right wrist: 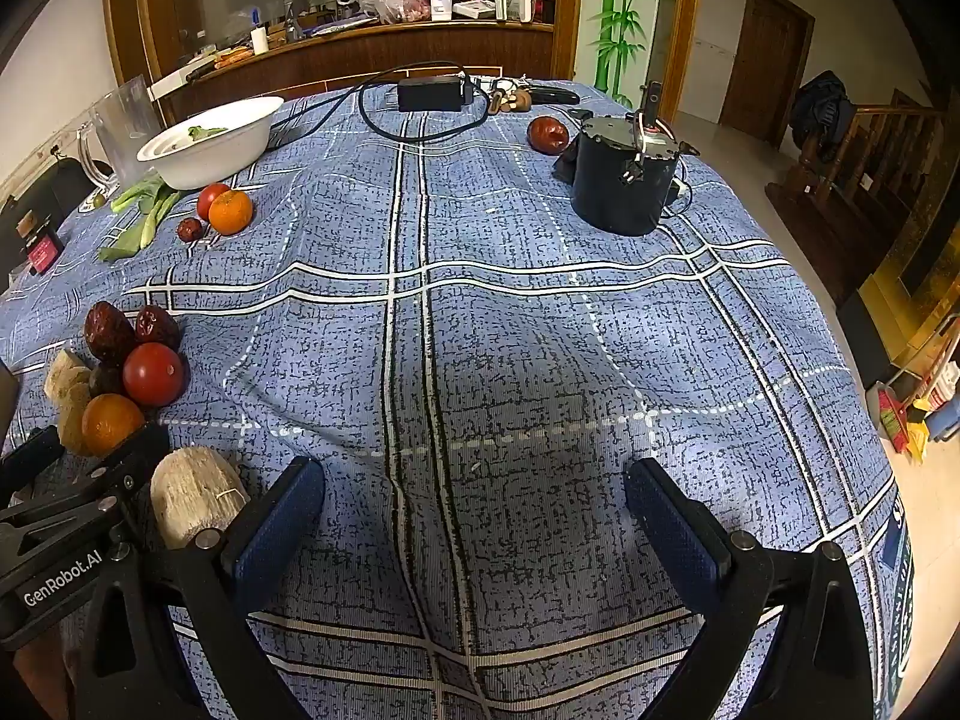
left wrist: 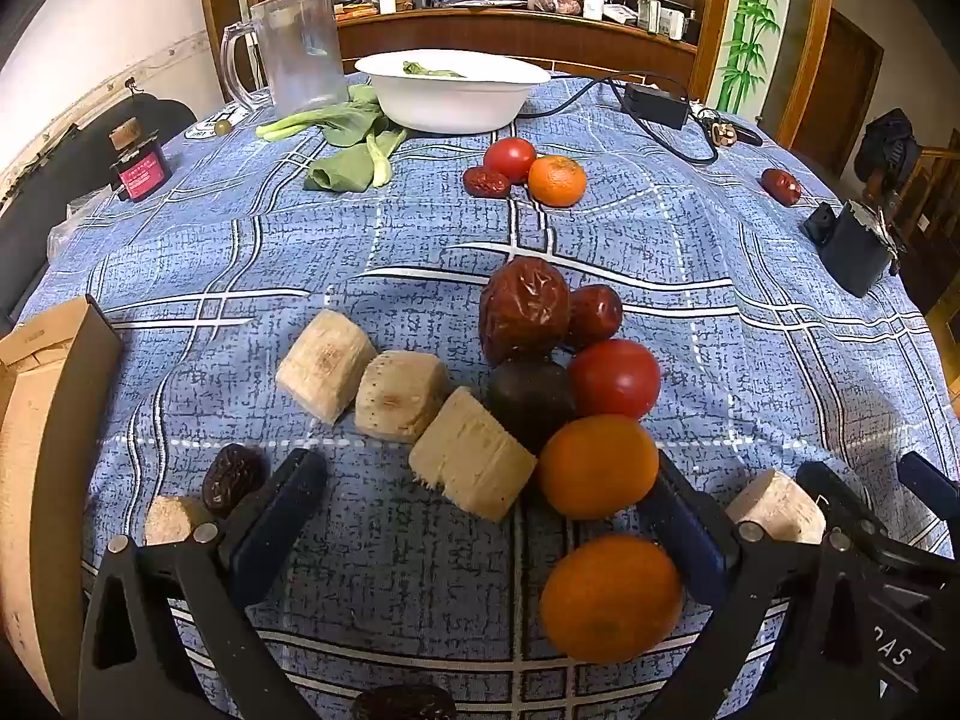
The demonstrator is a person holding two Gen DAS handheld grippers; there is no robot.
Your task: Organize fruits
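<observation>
In the left wrist view my left gripper (left wrist: 486,504) is open just above the cloth. An orange (left wrist: 611,599) lies between its fingers near the right one, not gripped. Ahead lie another orange (left wrist: 597,465), a tomato (left wrist: 615,378), a dark fruit (left wrist: 531,399), two red dates (left wrist: 523,306) and three pale cut chunks (left wrist: 399,396). A far group has a tomato (left wrist: 509,159), an orange (left wrist: 557,180) and a date (left wrist: 486,182). My right gripper (right wrist: 474,510) is open and empty over bare cloth; a pale chunk (right wrist: 192,495) lies by its left finger.
A white bowl (left wrist: 450,99) with greens, loose greens (left wrist: 354,144), a clear jug (left wrist: 300,48) and a small bottle (left wrist: 139,165) stand at the back. A black canister (right wrist: 624,180), a lone date (right wrist: 547,135) and a power adapter (right wrist: 429,93) lie far right. A wooden box (left wrist: 36,420) is at left.
</observation>
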